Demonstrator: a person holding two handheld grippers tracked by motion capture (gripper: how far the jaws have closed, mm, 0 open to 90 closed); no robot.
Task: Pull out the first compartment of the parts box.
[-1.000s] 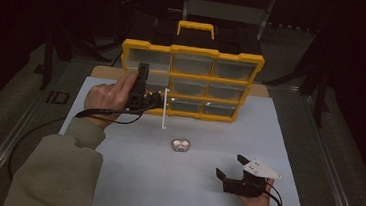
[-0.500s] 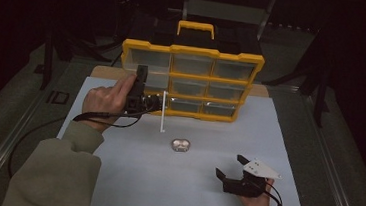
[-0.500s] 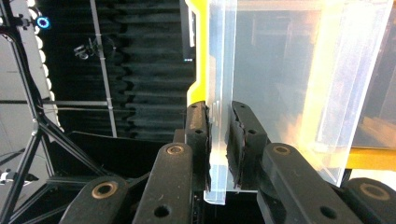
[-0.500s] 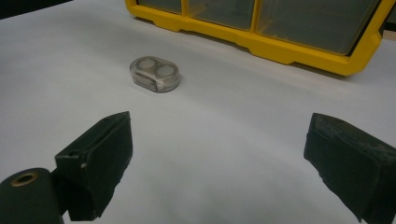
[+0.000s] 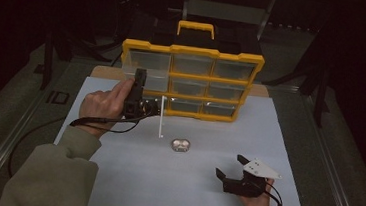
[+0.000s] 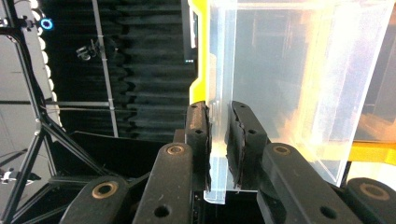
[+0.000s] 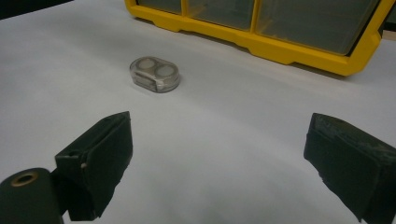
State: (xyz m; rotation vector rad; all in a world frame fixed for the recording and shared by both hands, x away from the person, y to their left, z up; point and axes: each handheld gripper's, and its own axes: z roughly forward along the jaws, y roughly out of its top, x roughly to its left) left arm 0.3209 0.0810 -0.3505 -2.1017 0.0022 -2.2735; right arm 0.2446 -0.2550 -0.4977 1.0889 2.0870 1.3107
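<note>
White desk (image 5: 129, 178) carries a yellow organizer case (image 5: 191, 81) standing upright at its far edge, and a small clear oval capsule (image 5: 181, 144) lies mid-desk on bare surface. Left tongs (image 6: 219, 135) are clamped on the organizer's clear lid edge (image 6: 217, 93). Right tongs (image 5: 233, 168) are spread wide near the front right, well apart from the capsule.

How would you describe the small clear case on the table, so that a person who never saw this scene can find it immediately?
Start at the big yellow organizer standing at the far side of the white table. Come toward the person's side, and the small clear case lies flat on the bare surface, apart from both claws. It is an oval with two round pieces inside, side by side.
</note>
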